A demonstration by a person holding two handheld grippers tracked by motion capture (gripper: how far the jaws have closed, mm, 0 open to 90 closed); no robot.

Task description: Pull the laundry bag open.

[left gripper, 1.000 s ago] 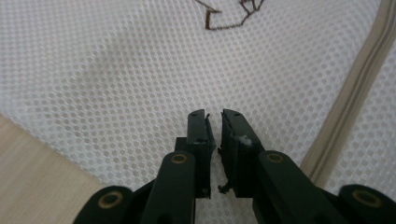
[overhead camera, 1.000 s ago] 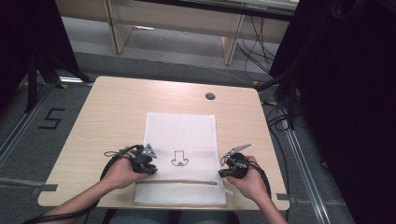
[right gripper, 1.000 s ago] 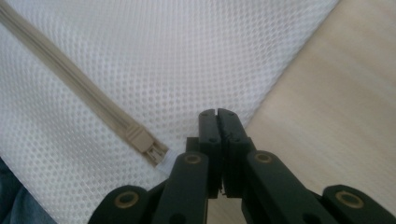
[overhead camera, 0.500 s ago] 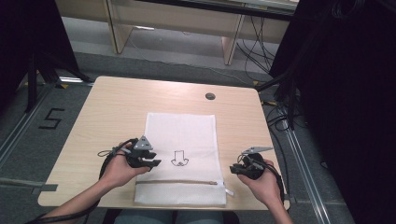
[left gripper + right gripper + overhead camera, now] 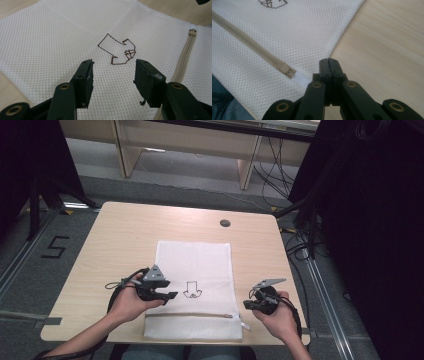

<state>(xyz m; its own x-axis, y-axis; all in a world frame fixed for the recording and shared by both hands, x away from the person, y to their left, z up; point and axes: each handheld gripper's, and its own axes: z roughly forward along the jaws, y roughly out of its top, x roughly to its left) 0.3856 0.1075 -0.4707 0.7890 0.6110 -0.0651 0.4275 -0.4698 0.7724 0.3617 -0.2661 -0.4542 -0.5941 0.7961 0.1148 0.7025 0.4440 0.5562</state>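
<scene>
White mesh bag (image 5: 194, 270) flat on the worktop (image 5: 120, 240), one hand-held gripper at each side.

The bag lies at the near middle of the worktop, zipper (image 5: 192, 315) running along its near edge. The left hand-held gripper (image 5: 113, 71) hovers over the mesh just short of the brown arrow drawing (image 5: 117, 50), jaws spread and empty. The right hand-held gripper (image 5: 328, 61) sits at the bag's right edge beside the zipper end (image 5: 287, 70), jaws pressed together; whether they pinch the white tab (image 5: 302, 78) cannot be told.
</scene>
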